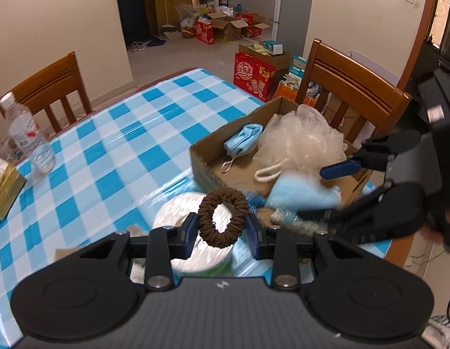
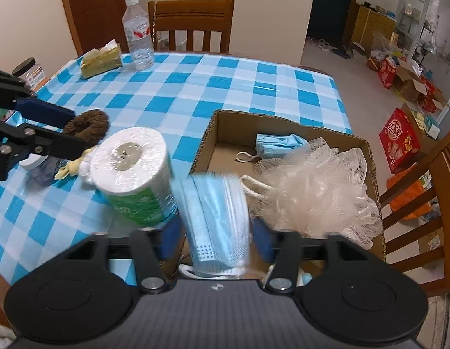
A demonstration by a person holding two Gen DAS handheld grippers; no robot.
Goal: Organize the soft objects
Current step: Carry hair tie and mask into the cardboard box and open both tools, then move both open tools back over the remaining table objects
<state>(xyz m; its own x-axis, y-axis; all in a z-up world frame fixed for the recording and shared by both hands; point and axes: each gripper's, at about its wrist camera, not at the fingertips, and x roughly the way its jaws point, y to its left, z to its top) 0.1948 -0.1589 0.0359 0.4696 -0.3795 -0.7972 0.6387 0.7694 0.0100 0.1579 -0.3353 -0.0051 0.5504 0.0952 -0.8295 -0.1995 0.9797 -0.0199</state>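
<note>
A: Brown scrunchie [image 1: 223,218] clamped in my left claw [image 1: 222,228], above the paper roll [image 1: 193,232]. Box [image 1: 207,157] lies ahead-right.
B: Right claw [image 2: 216,232]?
A: Jaws apart; blue mask [image 2: 216,221] hangs loose between them, over the box's near edge.

The left gripper [image 1: 222,226] points steeply down over the worktop [image 1: 108,145], its blue-padded fingers [image 1: 189,226] closed on a brown scrunchie [image 1: 223,222] that stands up between them. The right gripper [image 2: 213,232] also tilts steeply down, over the worktop's right edge. Its fingers [image 2: 261,238] stand apart on either side of a blue face mask [image 2: 217,221], with gaps showing between pads and mask. In the left wrist view the right gripper comes in from the right edge, its two fingers spread, and a bit of the person's hand [image 1: 434,232] shows behind it.
</note>
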